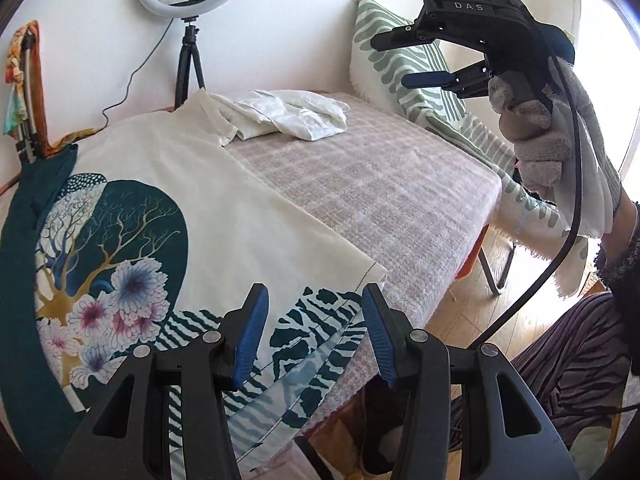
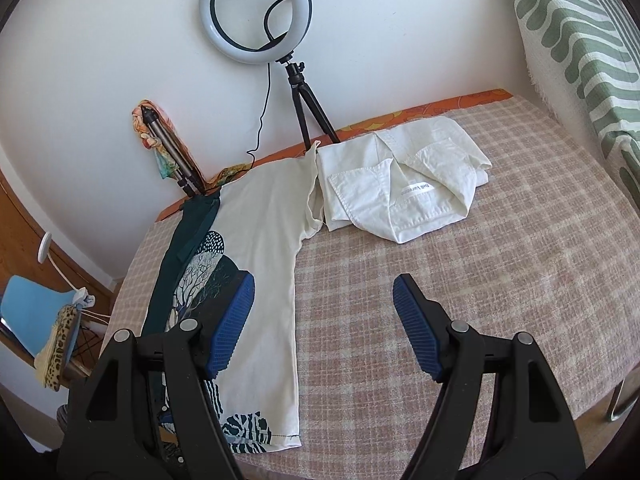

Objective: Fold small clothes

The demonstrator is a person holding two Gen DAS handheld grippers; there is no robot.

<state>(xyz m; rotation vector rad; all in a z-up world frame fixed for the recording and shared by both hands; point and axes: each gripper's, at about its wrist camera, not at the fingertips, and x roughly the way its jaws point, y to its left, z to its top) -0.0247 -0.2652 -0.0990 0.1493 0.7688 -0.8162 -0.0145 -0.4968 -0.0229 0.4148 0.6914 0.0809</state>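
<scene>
A cream T-shirt with a teal tree-and-flower print (image 1: 168, 208) lies spread flat on the checked bed cover (image 1: 360, 184), its hem near the front edge; it also shows in the right wrist view (image 2: 256, 248). A folded white shirt (image 2: 404, 184) lies at the back, touching the T-shirt's collar; it also shows in the left wrist view (image 1: 288, 116). My left gripper (image 1: 316, 340) is open and empty, just above the T-shirt's hem corner. My right gripper (image 2: 324, 324) is open and empty, above the T-shirt's right edge; the left wrist view shows it (image 1: 396, 60) held high over the bed's right side.
A ring light on a small tripod (image 2: 256, 16) stands at the back against the wall. A green striped cushion (image 2: 580, 52) leans on the right. A folded tripod wrapped in a scarf (image 2: 160, 148) is back left. A blue chair (image 2: 36, 312) stands left of the bed.
</scene>
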